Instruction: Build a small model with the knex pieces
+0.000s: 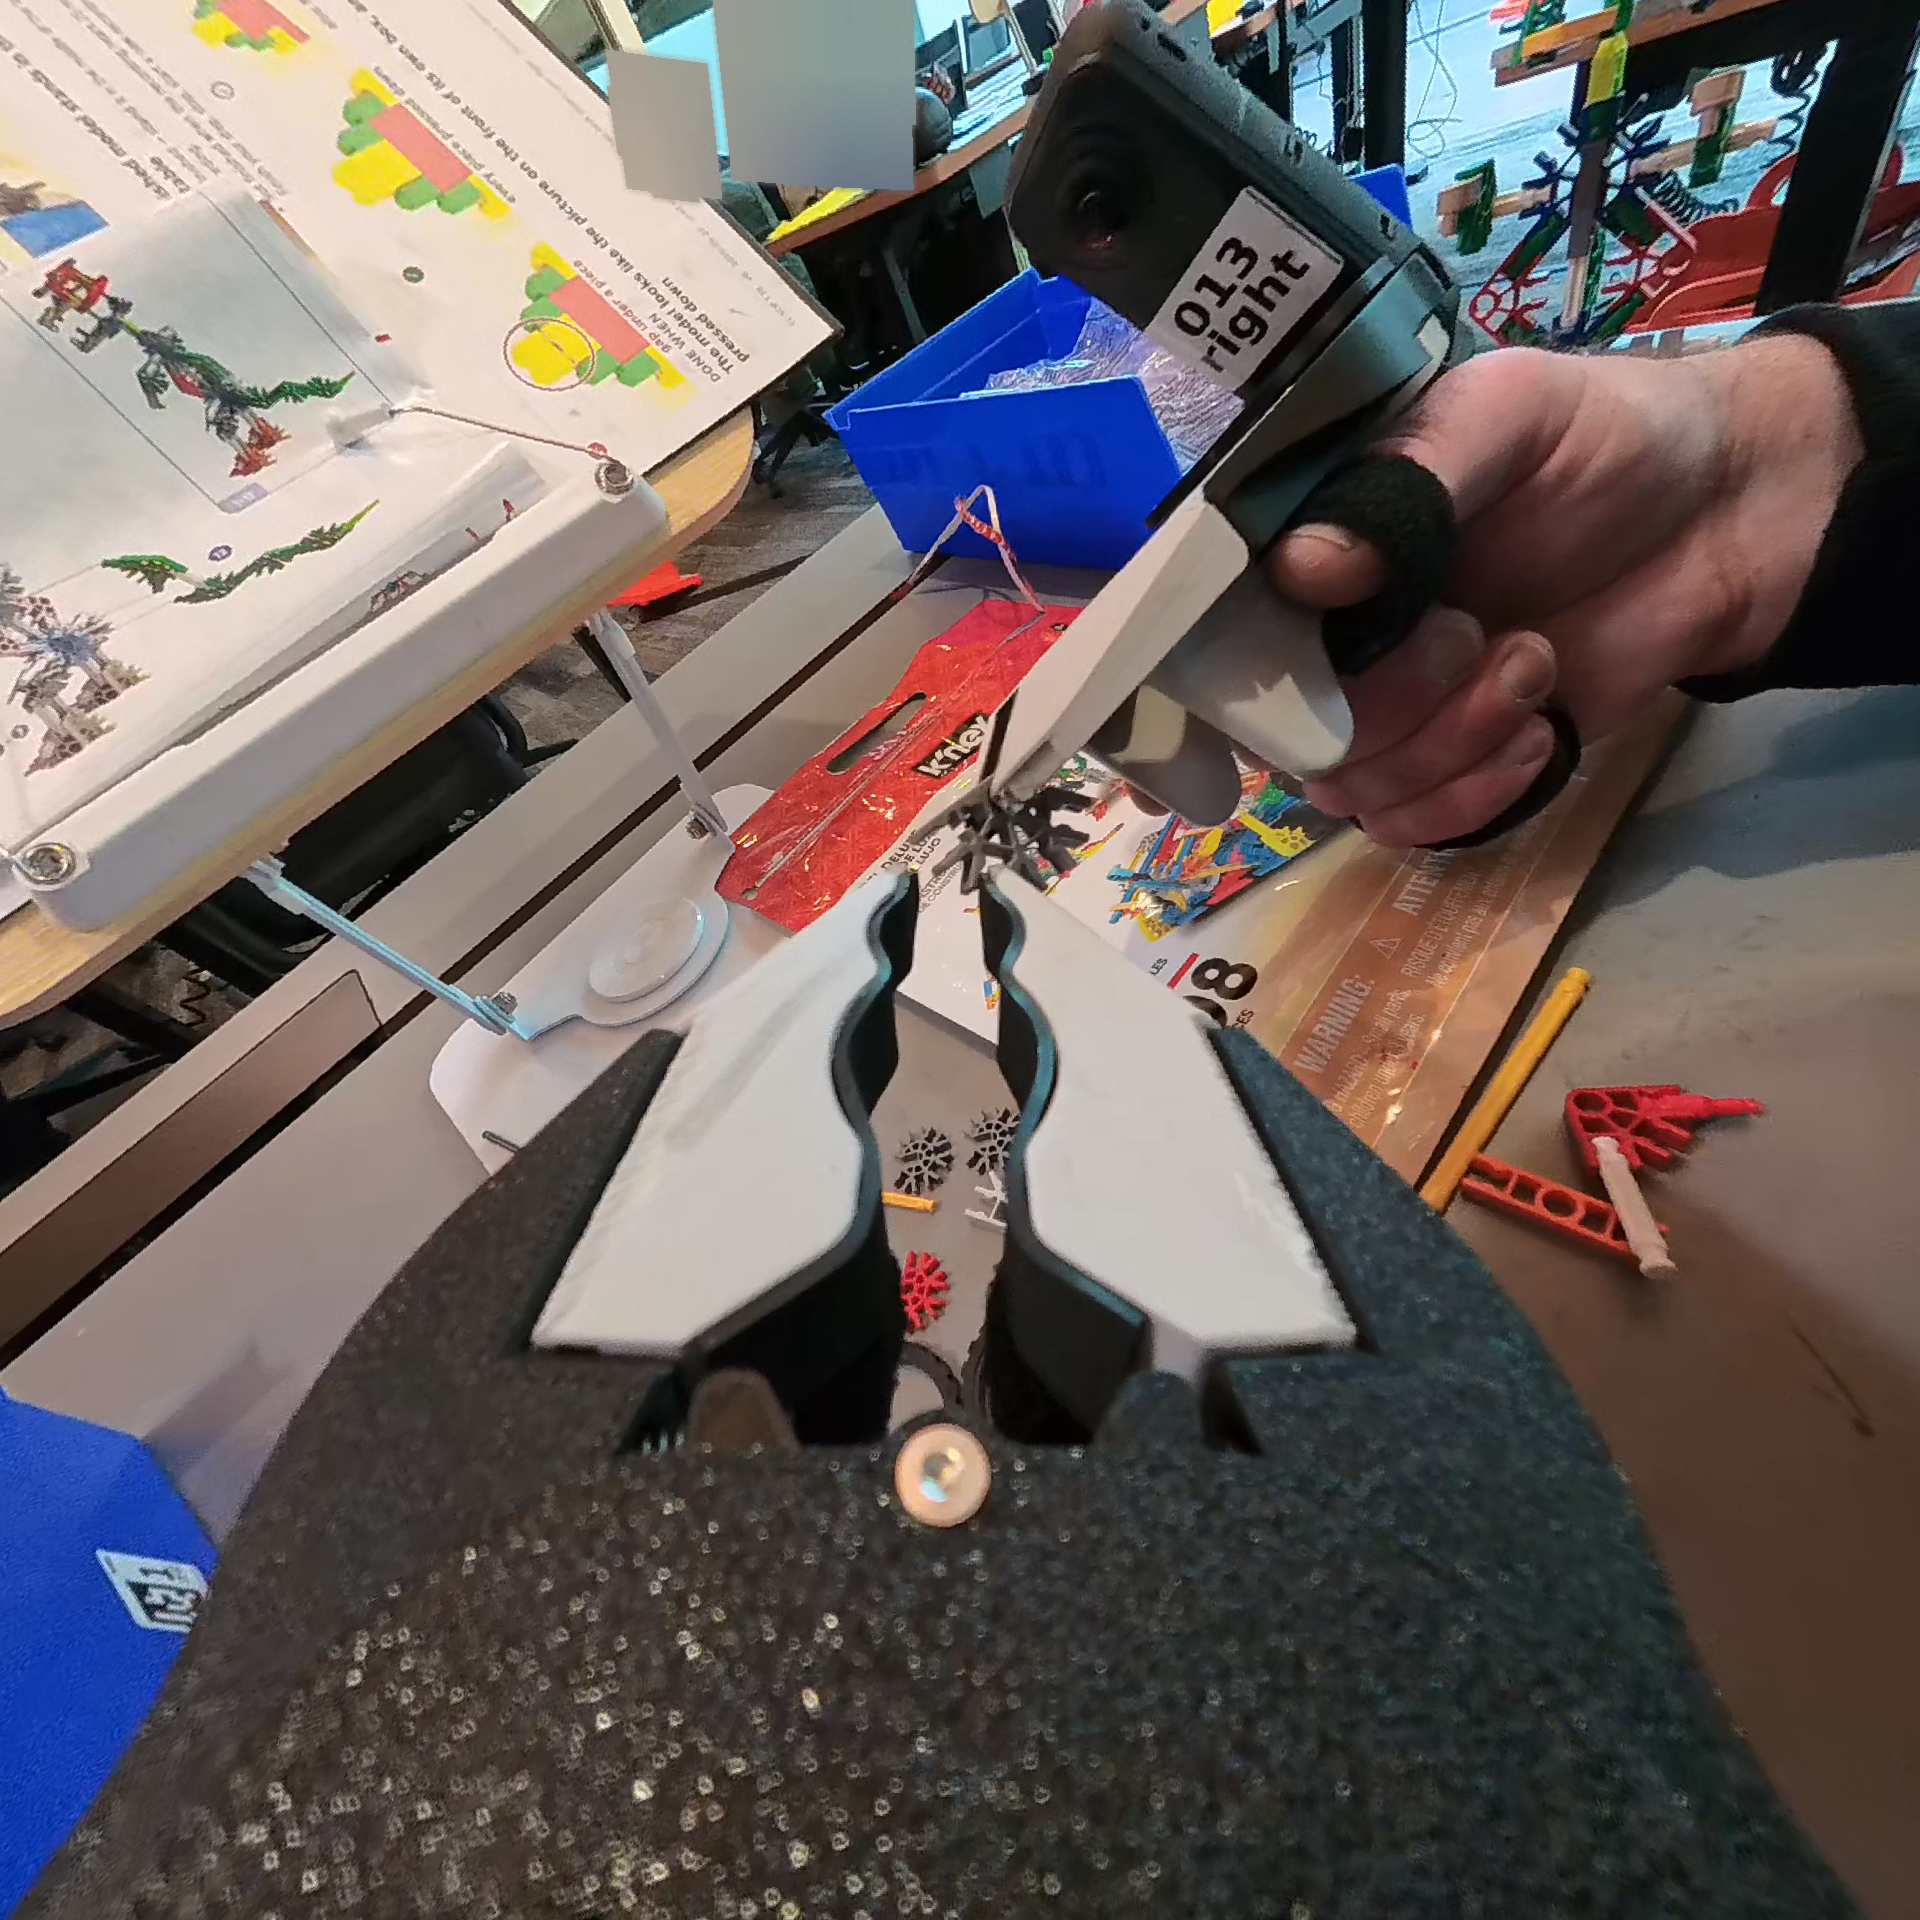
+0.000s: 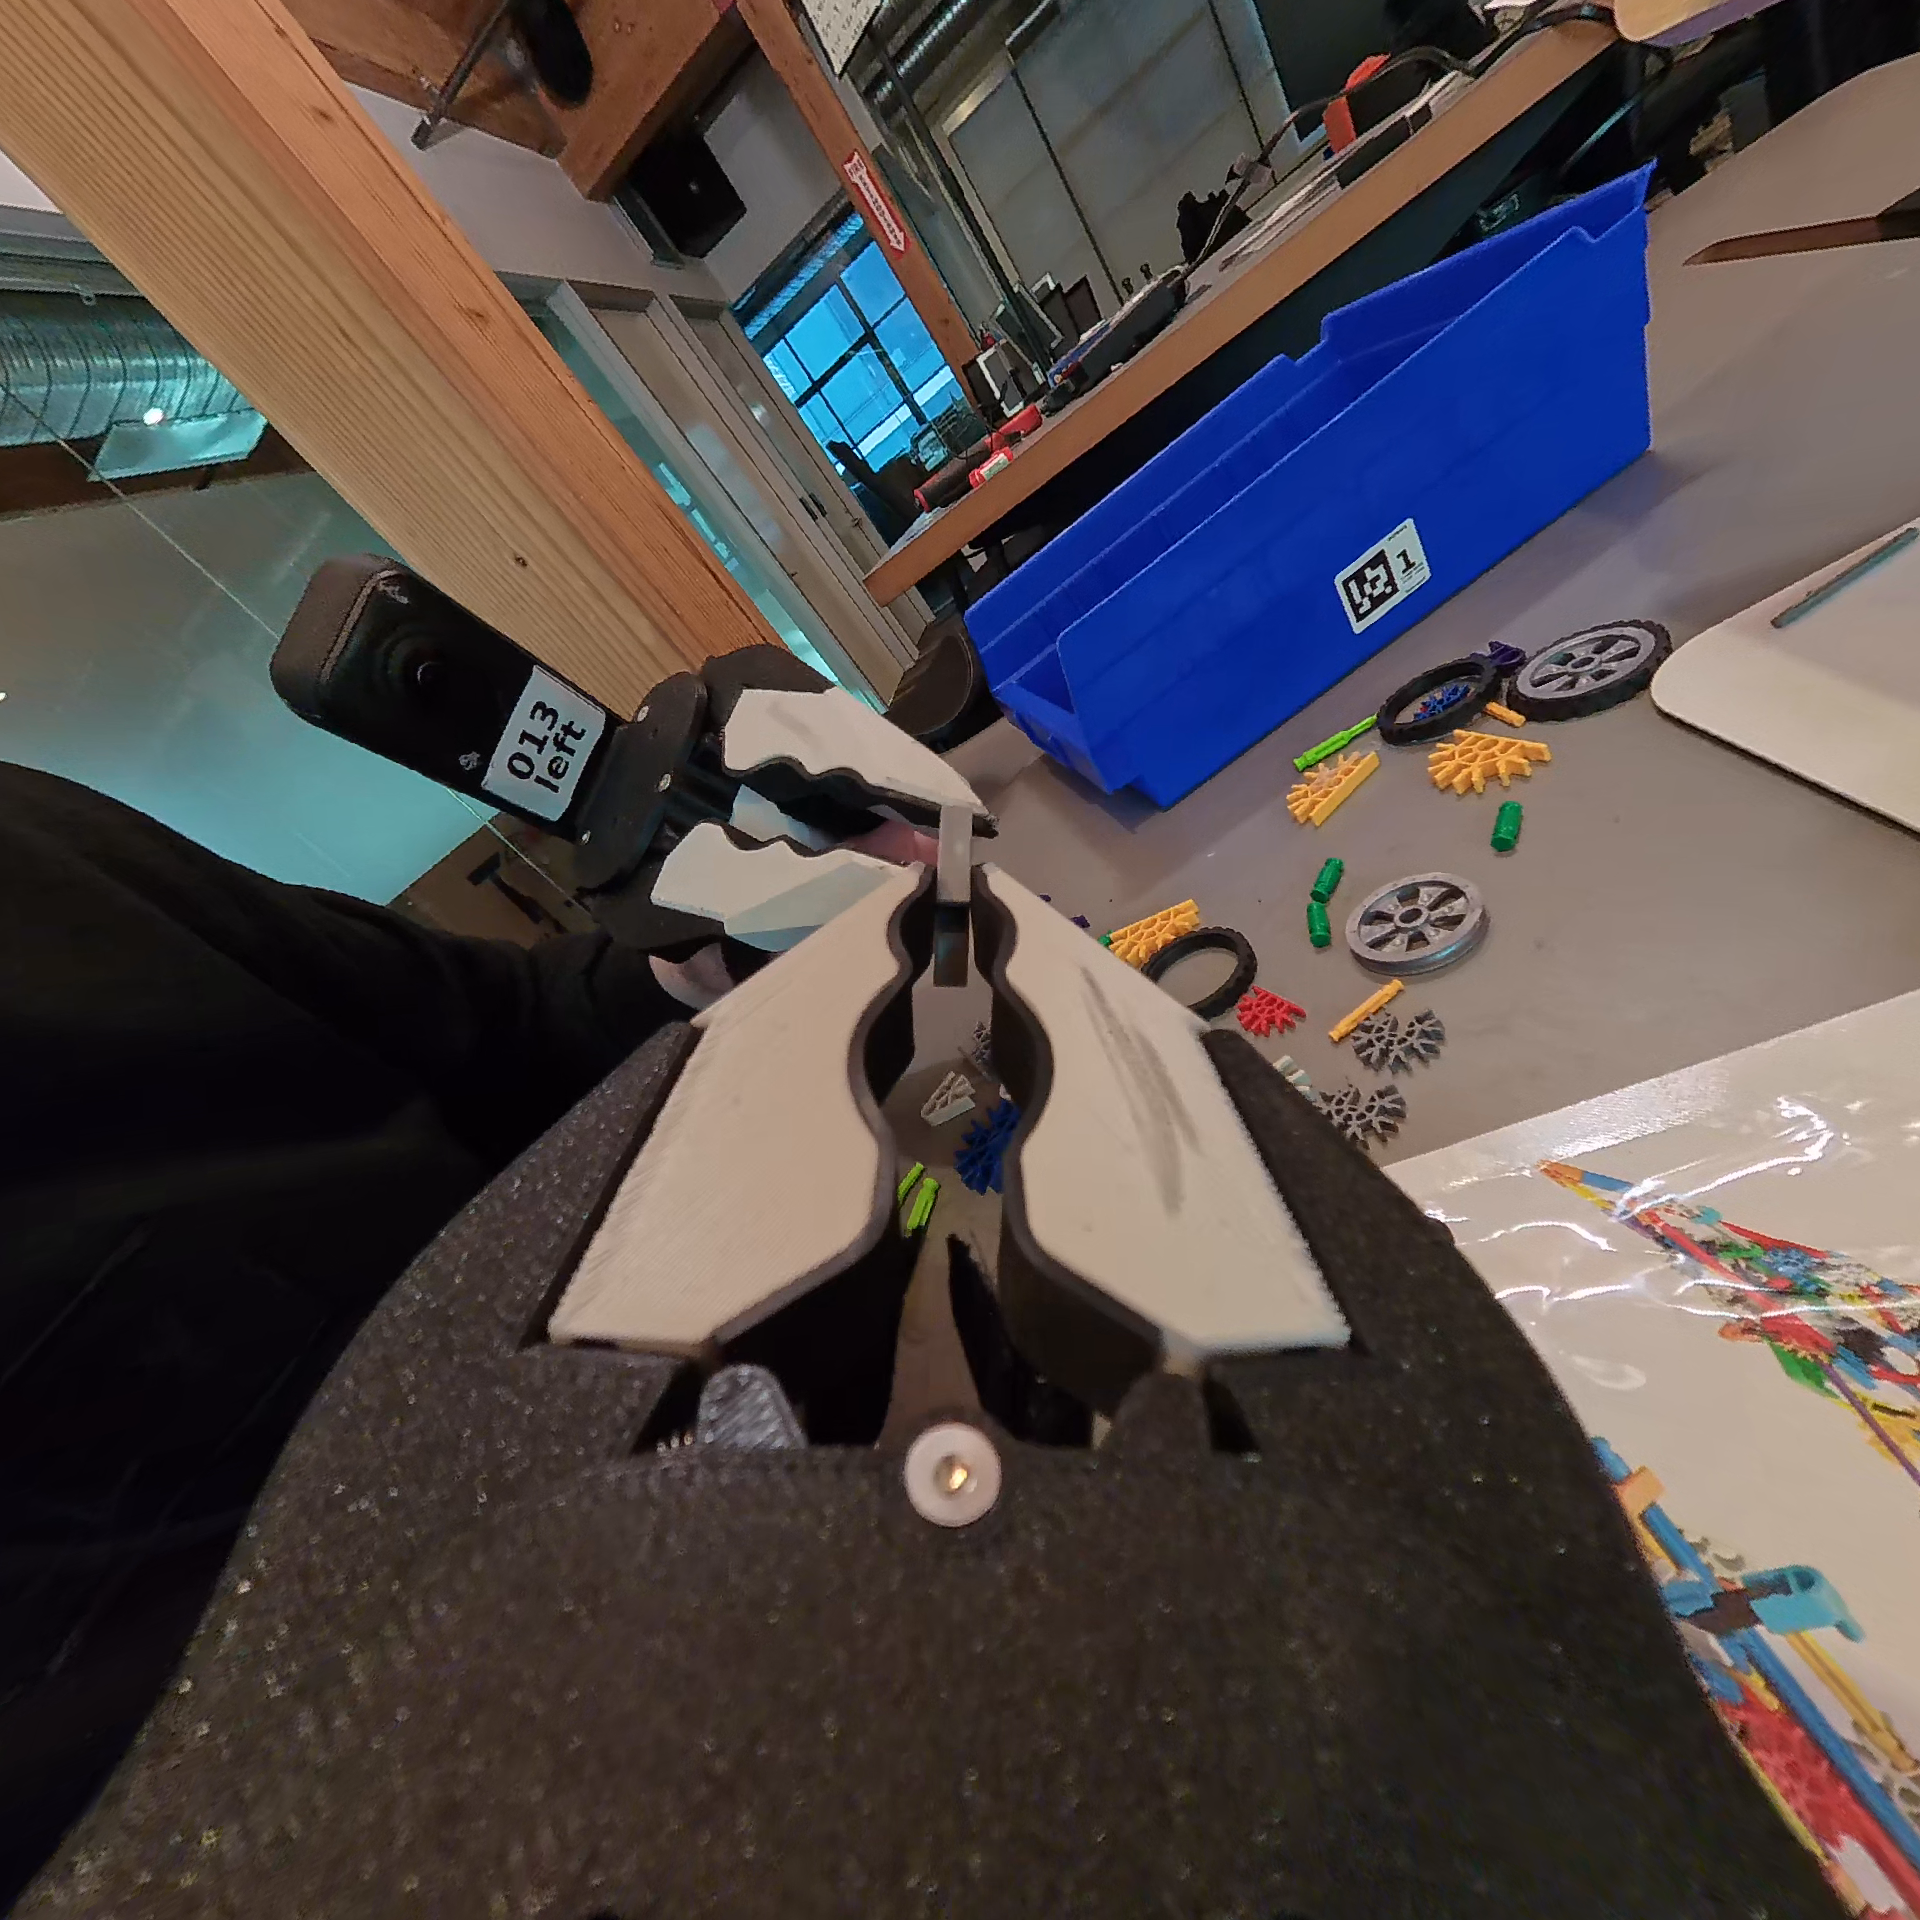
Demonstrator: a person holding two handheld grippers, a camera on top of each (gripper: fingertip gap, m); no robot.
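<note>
My left gripper (image 1: 948, 891) and my right gripper (image 2: 951, 883) meet tip to tip above the grey table (image 2: 1714, 416). Both are shut on a small grey snowflake-shaped connector piece (image 1: 1006, 831). The right wrist view shows the piece edge-on (image 2: 951, 868) between my right fingertips, with the left gripper (image 2: 971, 823) pinching its upper end. In the left wrist view the right gripper (image 1: 1000, 781) comes down from the upper right, held by a hand (image 1: 1579, 582), and grips the top of the piece. How the parts within the piece join is hidden by the fingers.
A blue bin (image 2: 1351, 499) stands behind, also in the left wrist view (image 1: 987, 457). Loose wheels (image 2: 1413, 923), yellow connectors (image 2: 1486, 758), green rods and grey snowflake connectors (image 2: 1397, 1039) lie about. An instruction stand (image 1: 312, 416), red packaging (image 1: 894, 769), a yellow rod (image 1: 1507, 1091) and red pieces (image 1: 1621, 1143) are close by. Both grippers' tips are close together, under 4 cm apart. The yellow rod (image 1: 1507, 1091) is about equally far from each gripper, around 15 cm.
</note>
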